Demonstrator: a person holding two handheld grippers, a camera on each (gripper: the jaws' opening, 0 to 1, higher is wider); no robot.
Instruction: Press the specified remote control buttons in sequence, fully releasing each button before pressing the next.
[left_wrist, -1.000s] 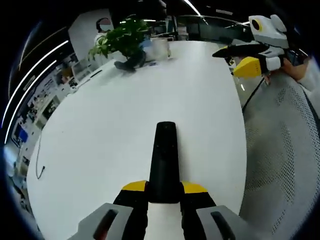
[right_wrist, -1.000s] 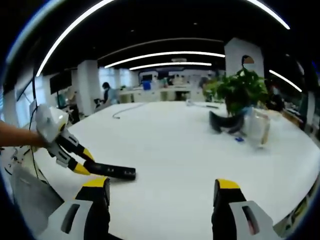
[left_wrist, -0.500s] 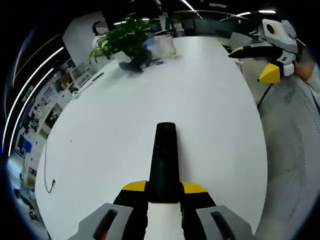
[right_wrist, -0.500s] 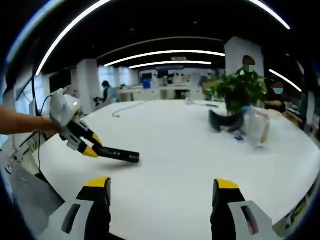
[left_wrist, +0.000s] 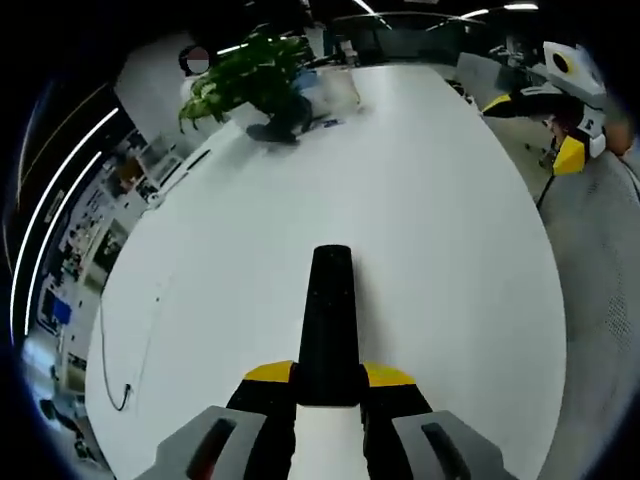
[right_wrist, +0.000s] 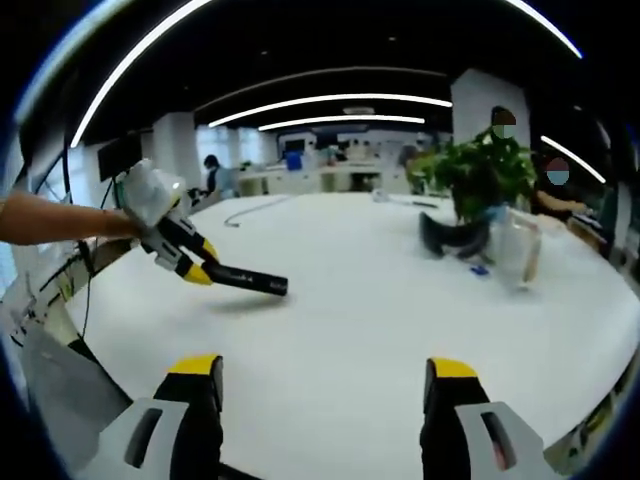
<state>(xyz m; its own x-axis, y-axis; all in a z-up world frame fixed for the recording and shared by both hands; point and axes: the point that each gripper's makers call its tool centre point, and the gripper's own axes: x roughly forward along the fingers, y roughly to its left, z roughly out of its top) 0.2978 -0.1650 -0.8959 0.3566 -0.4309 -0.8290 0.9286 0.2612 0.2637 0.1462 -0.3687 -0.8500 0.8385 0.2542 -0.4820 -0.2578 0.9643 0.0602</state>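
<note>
Above the white table (left_wrist: 420, 220), left gripper (left_wrist: 328, 385) clamps the remote (left_wrist: 328, 320); right gripper (right_wrist: 315, 375) gapes; plant (right_wrist: 480, 175) beyond.

My left gripper (left_wrist: 328, 385) and right gripper (right_wrist: 318, 385): black fingers (right_wrist: 196, 420) capped yellow, grey housings with dark slots, a white body behind.

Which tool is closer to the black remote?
Left. The left tool is shut on the remote, holding it above the table. The right tool is open, off to the side.
</note>
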